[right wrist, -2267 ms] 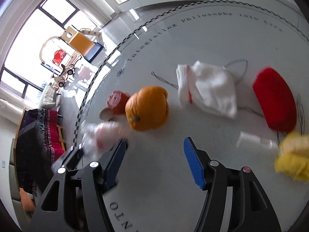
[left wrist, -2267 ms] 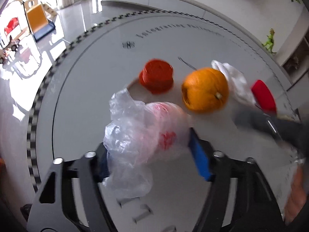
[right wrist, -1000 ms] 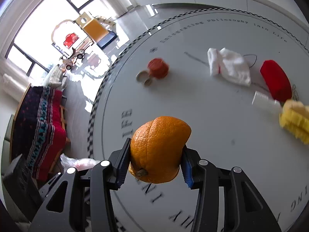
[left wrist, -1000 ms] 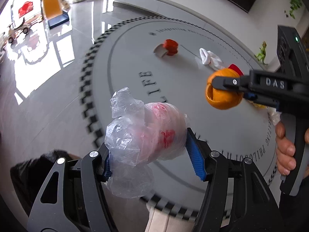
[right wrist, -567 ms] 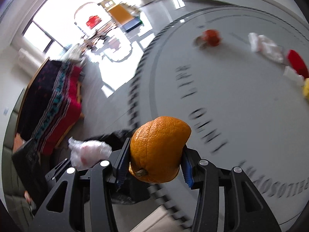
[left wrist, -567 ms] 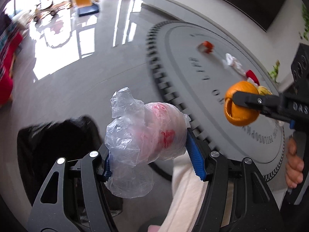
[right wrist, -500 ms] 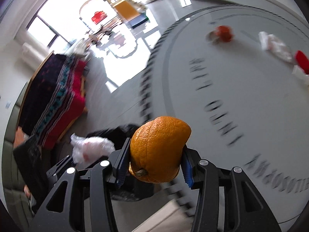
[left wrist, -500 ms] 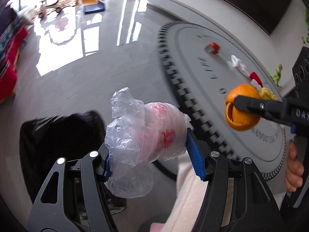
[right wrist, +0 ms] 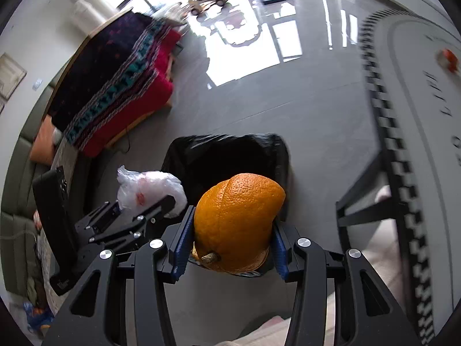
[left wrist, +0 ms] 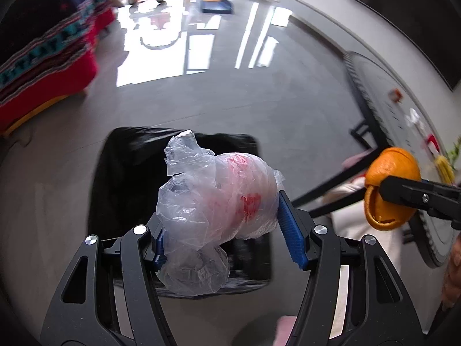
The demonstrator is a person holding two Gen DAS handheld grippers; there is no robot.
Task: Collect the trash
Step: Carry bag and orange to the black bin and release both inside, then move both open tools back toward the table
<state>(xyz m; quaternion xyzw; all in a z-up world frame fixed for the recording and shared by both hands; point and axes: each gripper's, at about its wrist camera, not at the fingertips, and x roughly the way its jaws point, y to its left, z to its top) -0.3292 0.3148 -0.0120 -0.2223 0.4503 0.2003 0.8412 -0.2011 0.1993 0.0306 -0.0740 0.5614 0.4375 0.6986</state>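
My left gripper [left wrist: 227, 230] is shut on a crumpled clear plastic bag [left wrist: 213, 207] with red print and holds it over a black-lined trash bin [left wrist: 121, 173] on the floor. My right gripper [right wrist: 229, 245] is shut on a hollow orange peel [right wrist: 236, 216], held above the same bin [right wrist: 224, 155]. The peel [left wrist: 389, 190] shows at the right of the left wrist view, to the right of the bin. The left gripper with the bag [right wrist: 149, 187] shows at the left of the right wrist view.
The round grey table [right wrist: 426, 115] with a checkered rim and black legs stands to the right, with small red and white items [left wrist: 415, 115] on it. A sofa with a red and dark patterned blanket [right wrist: 115, 86] is at the back left. Glossy grey floor surrounds the bin.
Both grippers have swung away from the table toward the floor. The trash bin now lies under the bag and the peel. Both grips are unchanged.
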